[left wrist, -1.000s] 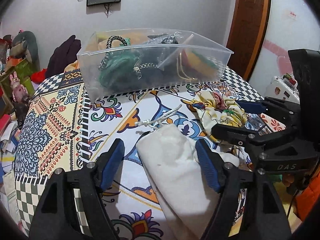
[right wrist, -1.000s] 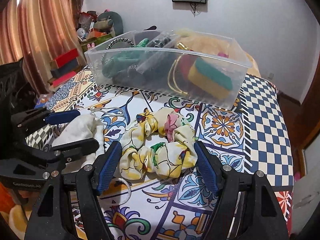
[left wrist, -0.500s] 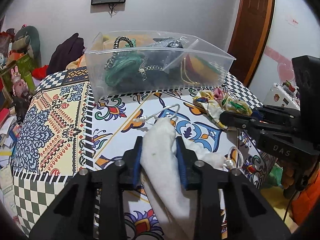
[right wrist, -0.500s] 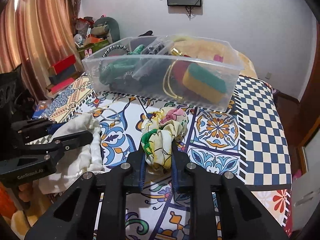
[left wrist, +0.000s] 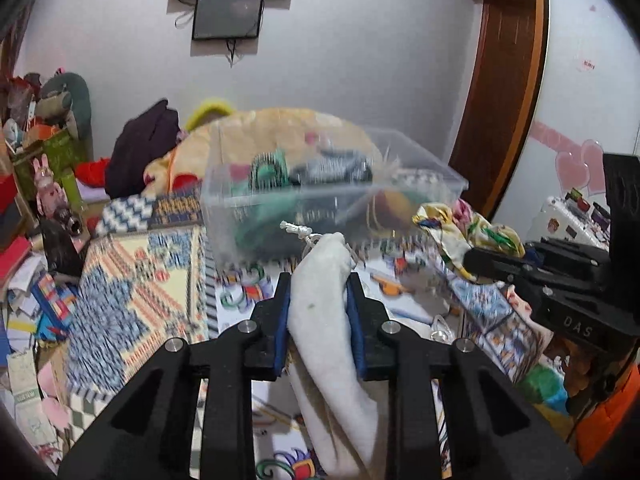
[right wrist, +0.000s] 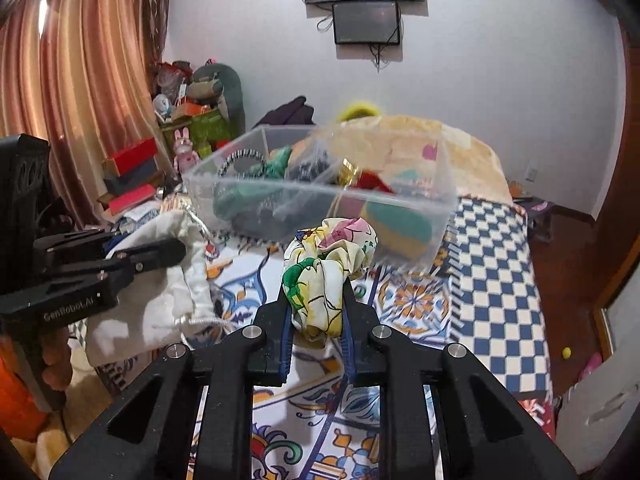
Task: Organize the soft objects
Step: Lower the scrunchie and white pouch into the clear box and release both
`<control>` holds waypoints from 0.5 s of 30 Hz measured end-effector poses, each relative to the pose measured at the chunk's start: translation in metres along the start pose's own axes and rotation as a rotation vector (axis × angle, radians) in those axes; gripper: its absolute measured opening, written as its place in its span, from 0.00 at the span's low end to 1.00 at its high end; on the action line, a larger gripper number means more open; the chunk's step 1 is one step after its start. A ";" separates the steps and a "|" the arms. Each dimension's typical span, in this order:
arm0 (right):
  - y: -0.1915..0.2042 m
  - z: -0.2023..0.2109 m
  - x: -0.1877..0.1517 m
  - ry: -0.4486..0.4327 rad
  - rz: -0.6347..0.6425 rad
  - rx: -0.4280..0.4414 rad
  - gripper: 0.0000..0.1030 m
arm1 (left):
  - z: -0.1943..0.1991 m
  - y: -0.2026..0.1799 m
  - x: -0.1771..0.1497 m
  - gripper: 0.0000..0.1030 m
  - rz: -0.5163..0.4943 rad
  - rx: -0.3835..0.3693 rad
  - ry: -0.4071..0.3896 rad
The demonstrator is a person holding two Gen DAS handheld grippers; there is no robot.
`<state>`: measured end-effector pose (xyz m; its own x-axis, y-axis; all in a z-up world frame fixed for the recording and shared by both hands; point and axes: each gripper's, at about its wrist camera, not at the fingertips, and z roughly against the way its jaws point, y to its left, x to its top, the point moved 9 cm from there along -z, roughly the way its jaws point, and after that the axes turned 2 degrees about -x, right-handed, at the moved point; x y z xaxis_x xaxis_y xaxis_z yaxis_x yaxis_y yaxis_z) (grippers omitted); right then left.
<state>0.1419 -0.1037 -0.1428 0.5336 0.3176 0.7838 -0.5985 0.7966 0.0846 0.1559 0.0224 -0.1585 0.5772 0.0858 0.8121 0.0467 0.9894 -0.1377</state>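
Observation:
My left gripper (left wrist: 319,280) is shut on a white drawstring pouch (left wrist: 328,344) and holds it lifted above the patterned table (left wrist: 140,288). My right gripper (right wrist: 316,284) is shut on a floral yellow scrunchie (right wrist: 326,264), also lifted. The pouch also shows in the right wrist view (right wrist: 168,280), and the scrunchie in the left wrist view (left wrist: 460,224). A clear plastic bin (left wrist: 320,200) with dividers stands ahead of both grippers, holding green, black and yellow soft items; it also shows in the right wrist view (right wrist: 320,196).
Toys, boxes and books (right wrist: 132,176) are piled at the left by a curtain. A dark garment (left wrist: 140,152) and an orange blanket (right wrist: 440,140) lie behind the bin. A wooden door (left wrist: 500,80) is at the right. A small ring (left wrist: 440,326) lies on the table.
Both grippers have risen off the table with the pouch and scrunchie held, and have moved toward the bin. A second ago both were open around these items.

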 end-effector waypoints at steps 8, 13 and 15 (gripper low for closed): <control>-0.011 0.012 0.027 -0.067 0.000 -0.030 0.17 | 0.013 0.001 0.057 0.24 -0.019 0.042 -0.116; -0.021 0.012 0.048 -0.104 -0.007 -0.042 0.17 | 0.018 -0.003 0.091 0.24 -0.063 0.080 -0.185; -0.023 0.010 0.057 -0.118 -0.009 -0.046 0.17 | 0.019 -0.004 0.100 0.24 -0.065 0.085 -0.204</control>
<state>0.1800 -0.1092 -0.0936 0.4634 0.2501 0.8501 -0.5649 0.8225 0.0659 0.1983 0.0294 -0.0657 0.3982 0.0349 0.9166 0.0042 0.9992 -0.0398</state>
